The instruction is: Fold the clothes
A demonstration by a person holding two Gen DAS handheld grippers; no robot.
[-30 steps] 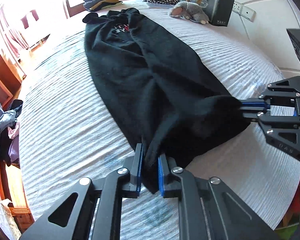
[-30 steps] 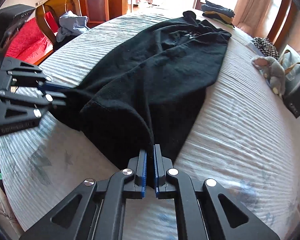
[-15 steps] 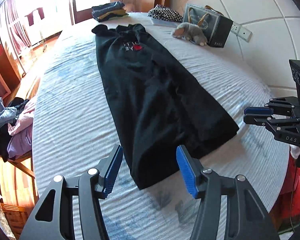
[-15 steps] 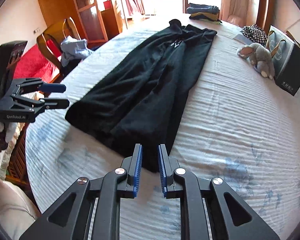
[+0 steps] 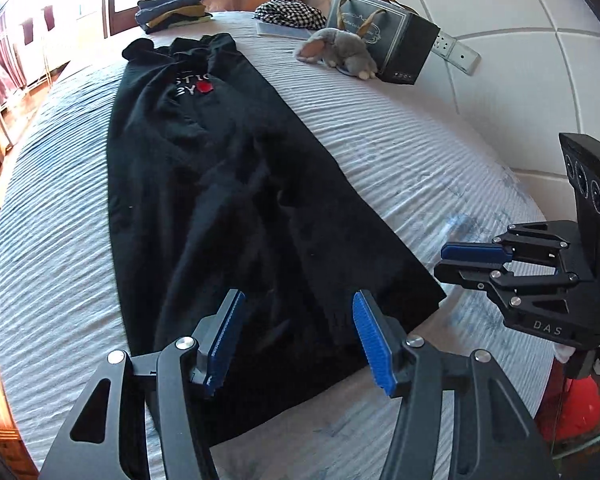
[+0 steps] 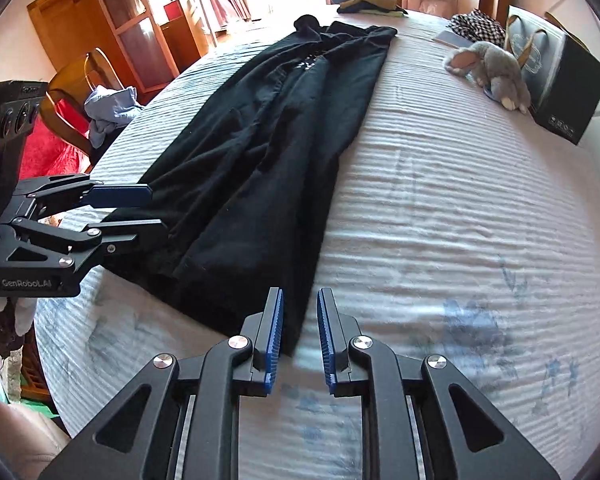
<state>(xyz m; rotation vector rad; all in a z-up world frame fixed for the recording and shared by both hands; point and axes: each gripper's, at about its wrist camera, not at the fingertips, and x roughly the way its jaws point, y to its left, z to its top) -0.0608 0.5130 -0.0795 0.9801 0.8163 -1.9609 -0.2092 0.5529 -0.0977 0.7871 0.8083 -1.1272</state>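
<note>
Both tongs hang empty over the near end of the bed (image 5: 400, 128). Our left tongs (image 5: 296, 340) stand wide apart, blue pads (image 5: 370, 340) facing each other, with the near hem of the black garment (image 5: 220, 208) lying below and between them; nothing is clamped. Our right tongs (image 6: 299, 336) have a narrower gap, pads not touching, and sit just above the near right corner of the same garment (image 6: 268, 152), gripping nothing that we can see.

From the left wrist view we see the right tongs (image 5: 456, 260) at the right edge, slightly parted, just beside the garment's near right corner and apart from it. From the right wrist view the left tongs (image 6: 148, 212) show at the left, parted, over the garment's near left edge; whether they touch the cloth we cannot tell.

That black garment lies stretched out lengthwise on the bed's white ribbed cover, running from near us to the far end, narrower at the far end where white lettering and a red mark show. Its surface carries long soft creases down the middle.

Far right on the bed sit a grey plush rabbit (image 5: 340, 54), a dark gift bag (image 5: 384, 46) just behind it, and a checked cloth (image 5: 288, 14). A small stack of folded clothes (image 5: 172, 10) rests at the far end. Left of the bed in the right wrist view, a wooden chair (image 6: 74, 92) holds a pale blue garment (image 6: 110, 110).
</note>
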